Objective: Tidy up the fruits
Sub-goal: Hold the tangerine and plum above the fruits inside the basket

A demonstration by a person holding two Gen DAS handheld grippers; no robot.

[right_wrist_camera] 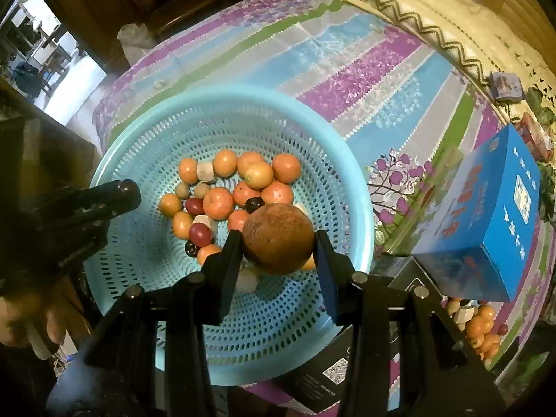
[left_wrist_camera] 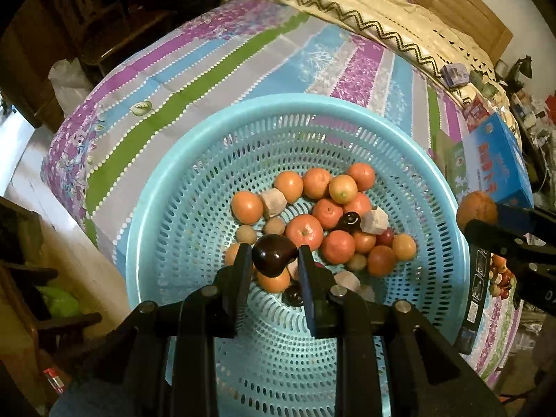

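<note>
A light blue perforated basket point(left_wrist_camera: 194, 160) point(right_wrist_camera: 146, 243) sits on a striped floral cloth and holds several oranges point(left_wrist_camera: 305, 230) point(right_wrist_camera: 218, 203), small dark fruits and pale chunks. My left gripper point(left_wrist_camera: 274, 257) is shut on a dark purple fruit point(left_wrist_camera: 272, 255) above the basket's near side. My right gripper point(right_wrist_camera: 278, 239) is shut on a brown round fruit point(right_wrist_camera: 278, 238), held over the basket's right part; that fruit also shows in the left wrist view point(left_wrist_camera: 476, 208). The left gripper appears at the left edge of the right wrist view point(right_wrist_camera: 118, 194).
A blue carton point(right_wrist_camera: 486, 222) point(left_wrist_camera: 497, 163) stands right of the basket. A black box point(right_wrist_camera: 323, 378) lies by the basket's near right rim. More fruit point(right_wrist_camera: 483, 326) is piled at the right. A cream zigzag-trimmed cover point(left_wrist_camera: 365, 10) lies behind.
</note>
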